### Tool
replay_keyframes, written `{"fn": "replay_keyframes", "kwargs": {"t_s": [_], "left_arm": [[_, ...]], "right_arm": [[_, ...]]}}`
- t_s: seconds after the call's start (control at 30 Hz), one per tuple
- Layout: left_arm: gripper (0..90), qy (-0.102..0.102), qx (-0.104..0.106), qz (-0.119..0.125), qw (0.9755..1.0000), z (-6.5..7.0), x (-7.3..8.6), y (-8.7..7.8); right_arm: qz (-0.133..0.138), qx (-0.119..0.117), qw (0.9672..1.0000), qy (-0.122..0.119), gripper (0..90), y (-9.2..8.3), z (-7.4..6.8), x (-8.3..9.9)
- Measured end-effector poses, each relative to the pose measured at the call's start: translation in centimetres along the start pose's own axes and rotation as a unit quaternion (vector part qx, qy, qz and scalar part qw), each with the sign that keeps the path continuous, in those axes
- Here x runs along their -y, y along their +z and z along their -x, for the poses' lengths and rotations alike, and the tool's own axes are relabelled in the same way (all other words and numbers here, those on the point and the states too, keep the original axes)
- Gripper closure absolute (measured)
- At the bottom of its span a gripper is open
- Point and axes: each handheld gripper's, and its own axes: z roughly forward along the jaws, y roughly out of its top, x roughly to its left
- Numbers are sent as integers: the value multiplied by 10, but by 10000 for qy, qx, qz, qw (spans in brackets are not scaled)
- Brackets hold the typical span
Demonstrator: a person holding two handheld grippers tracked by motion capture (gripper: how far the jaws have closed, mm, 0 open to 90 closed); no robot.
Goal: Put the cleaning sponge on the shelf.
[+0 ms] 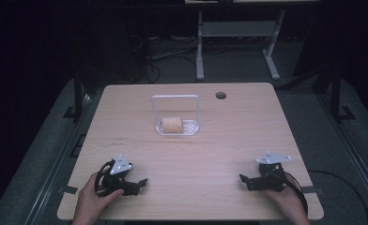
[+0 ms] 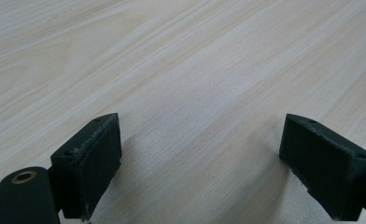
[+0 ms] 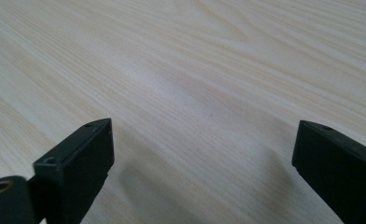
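A tan, roll-shaped object (image 1: pixel 172 124) lies in a small white tray (image 1: pixel 192 127) with a tall white wire handle (image 1: pixel 175 97), at the middle of the wooden table (image 1: pixel 191 154). My left gripper (image 1: pixel 136 184) rests near the front left edge, held in a hand, jaws pointing right. My right gripper (image 1: pixel 246 180) rests near the front right edge, jaws pointing left. In the left gripper view the left gripper (image 2: pixel 197 163) stands wide open over bare wood. The right gripper (image 3: pixel 202 163) is likewise wide open over bare wood. Both are far from the tray.
A round cable hole (image 1: pixel 220 95) sits near the table's back edge. Behind the table stand the white legs of another desk (image 1: pixel 199 47) and cables on the dark floor (image 1: pixel 172 51). Metal rails (image 1: pixel 55 154) run along both sides.
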Motion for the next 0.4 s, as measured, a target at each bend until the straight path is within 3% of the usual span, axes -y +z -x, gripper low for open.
{"fn": "replay_keyframes", "kwargs": {"t_s": [0.4], "left_arm": [[122, -5, -3, 9, 10000, 0, 0, 0]], "right_arm": [[-19, 23, 10000, -39, 21, 4, -1, 5]]}}
